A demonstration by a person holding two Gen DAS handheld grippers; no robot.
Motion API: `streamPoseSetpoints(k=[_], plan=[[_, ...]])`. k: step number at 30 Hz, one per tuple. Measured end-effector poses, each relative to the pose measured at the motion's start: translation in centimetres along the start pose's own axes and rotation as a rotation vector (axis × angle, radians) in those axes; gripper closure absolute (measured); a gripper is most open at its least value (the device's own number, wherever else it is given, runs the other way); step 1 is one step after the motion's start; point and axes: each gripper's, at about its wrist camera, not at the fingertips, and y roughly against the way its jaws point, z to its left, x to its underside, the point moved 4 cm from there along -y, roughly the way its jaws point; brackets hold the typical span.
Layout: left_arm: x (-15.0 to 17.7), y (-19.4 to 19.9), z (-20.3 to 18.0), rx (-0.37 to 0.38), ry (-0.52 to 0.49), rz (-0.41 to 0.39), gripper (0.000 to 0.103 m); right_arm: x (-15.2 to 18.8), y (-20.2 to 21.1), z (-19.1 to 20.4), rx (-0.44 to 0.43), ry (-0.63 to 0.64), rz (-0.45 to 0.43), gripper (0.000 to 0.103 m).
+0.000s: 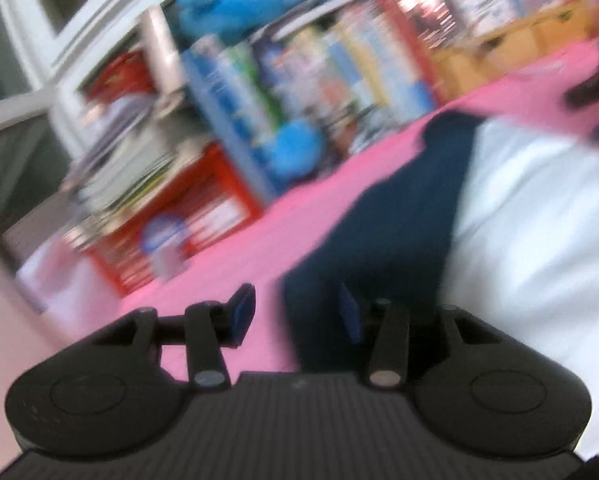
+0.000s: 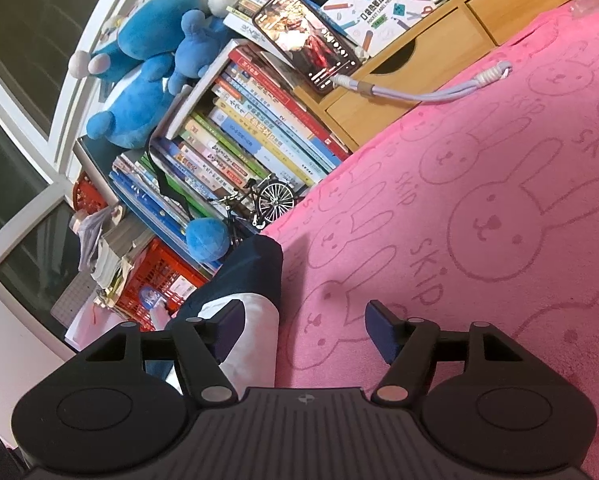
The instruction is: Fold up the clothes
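Observation:
A white garment with a navy sleeve lies on the pink bunny-print blanket. The left wrist view is blurred. My left gripper is low over the sleeve's near edge, jaws apart, its right finger over the navy cloth and its left finger over the pink blanket; no pad presses on cloth. In the right wrist view the same garment lies folded at the blanket's left edge. My right gripper stands open, its left finger over the white cloth and its right finger over the bare blanket.
Behind the blanket stand stacked books, blue plush toys, a lit phone on a charging cable, wooden drawers, a small toy bicycle and a red basket. A window frame fills the far left.

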Motion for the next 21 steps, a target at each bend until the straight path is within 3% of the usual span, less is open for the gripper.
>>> streamPoseSetpoints(k=[3,5,6,8,11,14,16,19,21], plan=[[2.6,-0.9,3.1,-0.071,0.043,0.120,0.059,0.0,0.0,0.1,0.001,0.001,0.000,0.036],[4.1,-0.7,5.7,-0.019,0.213,0.218,0.059,0.0,0.0,0.1,0.001,0.002,0.001,0.036],[4.4,-0.3,6.9,0.043,0.330,0.244,0.059,0.0,0.1,0.1,0.001,0.002,0.001,0.035],[5.4,0.8,9.4,0.237,0.645,0.258,0.059,0.1,0.1,0.2,-0.002,0.006,0.008,0.035],[6.1,1.2,11.9,0.452,0.976,0.233,0.050,0.3,0.0,0.5,-0.034,0.016,0.031,0.033],[5.8,1.1,12.1,0.593,1.085,0.226,0.040,0.5,-0.2,0.8,-0.071,0.030,0.061,0.032],[5.5,1.0,11.5,0.612,1.067,0.226,0.038,0.6,-0.2,1.1,-0.085,0.039,0.076,0.032],[4.8,-0.2,10.6,0.576,1.002,0.254,0.038,1.0,0.7,1.6,-0.111,0.034,0.148,0.031],[4.7,-1.0,9.8,0.603,0.975,0.264,0.037,1.4,1.6,2.3,-0.125,0.071,0.201,0.028]])
